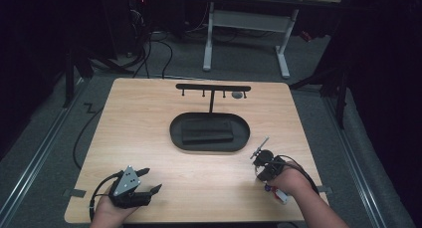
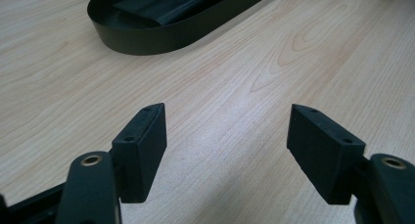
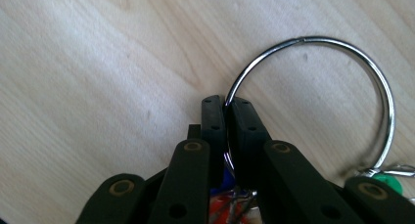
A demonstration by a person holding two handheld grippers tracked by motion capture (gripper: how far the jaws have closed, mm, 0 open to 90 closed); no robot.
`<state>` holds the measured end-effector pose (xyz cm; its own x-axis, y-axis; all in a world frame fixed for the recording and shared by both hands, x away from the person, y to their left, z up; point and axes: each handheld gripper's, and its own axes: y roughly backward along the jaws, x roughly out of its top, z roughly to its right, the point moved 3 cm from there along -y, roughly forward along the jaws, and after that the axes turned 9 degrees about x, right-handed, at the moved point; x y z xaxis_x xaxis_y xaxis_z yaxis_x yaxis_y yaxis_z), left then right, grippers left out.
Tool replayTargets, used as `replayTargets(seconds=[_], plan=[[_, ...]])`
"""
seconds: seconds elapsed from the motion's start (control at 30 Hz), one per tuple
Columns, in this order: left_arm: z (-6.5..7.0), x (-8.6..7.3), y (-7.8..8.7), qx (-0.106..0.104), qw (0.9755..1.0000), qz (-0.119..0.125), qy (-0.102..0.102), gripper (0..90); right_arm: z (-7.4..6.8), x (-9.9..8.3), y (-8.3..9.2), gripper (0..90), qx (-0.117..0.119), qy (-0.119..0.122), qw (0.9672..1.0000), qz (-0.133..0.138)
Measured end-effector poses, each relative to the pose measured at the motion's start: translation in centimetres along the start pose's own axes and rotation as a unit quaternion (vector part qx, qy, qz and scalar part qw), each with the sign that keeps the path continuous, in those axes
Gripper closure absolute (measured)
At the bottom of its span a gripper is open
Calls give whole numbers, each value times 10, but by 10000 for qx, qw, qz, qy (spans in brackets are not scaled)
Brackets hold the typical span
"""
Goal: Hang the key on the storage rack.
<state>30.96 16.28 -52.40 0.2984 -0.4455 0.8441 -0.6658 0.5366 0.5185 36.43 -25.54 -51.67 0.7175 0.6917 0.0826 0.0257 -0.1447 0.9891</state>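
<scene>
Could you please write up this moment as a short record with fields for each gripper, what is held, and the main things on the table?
left gripper: jaws open, nothing between them, low over the table near its front left
right gripper: jaws shut on the metal key ring
key ring: thin wire loop with small coloured tags at its lower end
oval black tray: mid-table, dark block inside
hook rack: upright behind the tray
</scene>
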Motion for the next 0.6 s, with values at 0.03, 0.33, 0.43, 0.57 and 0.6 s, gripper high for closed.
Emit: replayTargets(seconds=[0.03, 0.33, 0.43, 0.57, 0.6], plan=[[0, 0, 1, 8, 10000, 3, 39, 318, -1, 0, 1, 861, -65, 82, 9999, 2], [1, -2, 3, 50, 10000, 1, -24, 320, -8, -8, 42, 866, -234, 279, 9993, 75], [0, -3, 3, 39, 10000, -42, -9, 321, -8, -11, 55, 868, -256, 218, 9993, 187], [-1, -2, 2, 51, 10000, -45, -32, 322, -8, -15, 69, 871, -330, 255, 9991, 119], [0, -2, 2, 52, 10000, -52, -38, 322, -8, -16, 72, 871, -338, 255, 9990, 121]])
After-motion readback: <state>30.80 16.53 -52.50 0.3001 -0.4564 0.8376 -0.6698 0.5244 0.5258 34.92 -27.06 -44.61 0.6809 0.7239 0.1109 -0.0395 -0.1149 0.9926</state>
